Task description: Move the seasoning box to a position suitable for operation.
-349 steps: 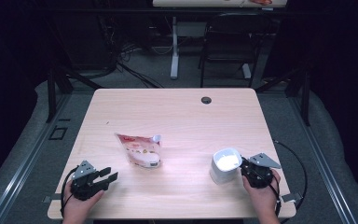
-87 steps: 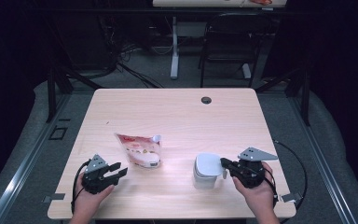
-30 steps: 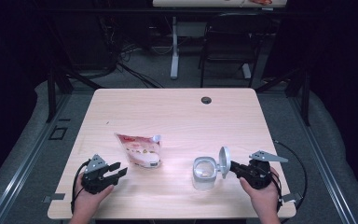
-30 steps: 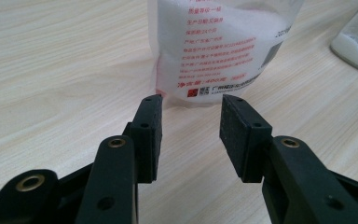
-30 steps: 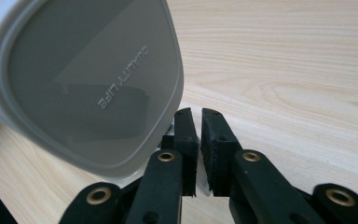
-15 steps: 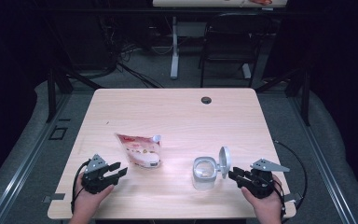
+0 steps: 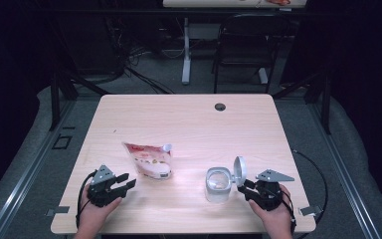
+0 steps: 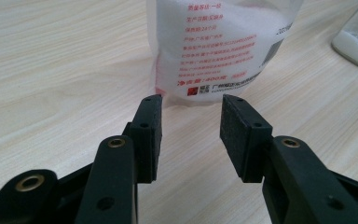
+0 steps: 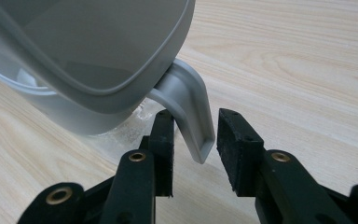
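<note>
A white pouch with red print point(image 7: 149, 160) lies on the table, left of centre. My left gripper point(image 7: 126, 182) sits just short of its near left end; in the left gripper view it point(image 8: 191, 116) is open, with the pouch point(image 8: 219, 46) right beyond the jaw tips and untouched. A small white container point(image 7: 217, 184) stands at the front right, its hinged lid point(image 7: 238, 171) raised upright. My right gripper point(image 7: 244, 187) is just right of it. In the right gripper view it point(image 9: 196, 133) is open, and the lid's grey tab point(image 9: 193, 119) hangs between the jaws.
The light wooden table point(image 7: 189, 124) has a black cable hole point(image 7: 220, 106) near its far edge. A dark chair point(image 7: 243, 50) and a desk leg stand beyond it. Cables trail from both grippers at the front corners.
The container was slid leftward with its lid shut, then the lid was flipped up. Since a second ago the right gripper eased back slightly. The left gripper moved nearer the pouch early on.
</note>
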A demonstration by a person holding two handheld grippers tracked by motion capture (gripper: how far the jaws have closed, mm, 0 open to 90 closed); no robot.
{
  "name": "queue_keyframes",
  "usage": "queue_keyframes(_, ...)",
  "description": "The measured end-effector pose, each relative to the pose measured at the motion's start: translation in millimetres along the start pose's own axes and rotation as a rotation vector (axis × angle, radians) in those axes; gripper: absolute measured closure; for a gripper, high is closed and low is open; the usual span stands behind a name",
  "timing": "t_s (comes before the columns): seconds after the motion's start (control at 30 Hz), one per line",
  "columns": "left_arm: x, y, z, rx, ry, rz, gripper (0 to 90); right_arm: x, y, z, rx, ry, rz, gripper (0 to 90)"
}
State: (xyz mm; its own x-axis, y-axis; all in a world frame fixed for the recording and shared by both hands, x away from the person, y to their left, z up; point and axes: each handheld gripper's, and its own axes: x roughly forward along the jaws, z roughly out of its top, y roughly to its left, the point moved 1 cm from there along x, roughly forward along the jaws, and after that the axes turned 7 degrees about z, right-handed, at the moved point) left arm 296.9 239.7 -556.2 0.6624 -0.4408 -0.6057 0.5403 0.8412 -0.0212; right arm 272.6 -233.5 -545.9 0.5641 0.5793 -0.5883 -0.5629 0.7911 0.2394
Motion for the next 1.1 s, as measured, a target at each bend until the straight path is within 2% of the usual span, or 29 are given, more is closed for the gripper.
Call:
queue_keyframes(0.43, -1.5, 0.8, -1.7, -0.003, 0.003, 0.005, 59.1, 10.3, 1.3, 4.0, -0.008, -0.007, -0.016, 73.0)
queue_keyframes(0.5, -2.1, 1.3, -1.8, -0.005, 0.004, 0.005, 59.2, 12.0, 0.2, 5.2, -0.005, -0.009, -0.021, 78.1)
queue_keyframes(0.57, -2.7, 1.6, -2.0, -0.007, 0.002, 0.006, 59.2, 12.3, 0.2, 5.8, -0.006, -0.012, -0.011, 78.1)
queue_keyframes(0.63, -3.1, 1.9, -2.1, -0.006, 0.004, 0.008, 59.2, 14.7, 0.6, 8.2, -0.02, -0.016, -0.034, 78.7)
queue_keyframes(0.73, -3.3, 1.4, -2.2, -0.004, 0.002, 0.009, 59.2, 17.5, -0.7, 10.3, -0.027, -0.024, -0.043, 78.8)
queue_keyframes(1.1, -3.4, 1.3, -2.3, -0.004, 0.004, 0.01, 59.2, 22.5, -9.0, 16.3, -0.046, -0.029, -0.033, 79.0)
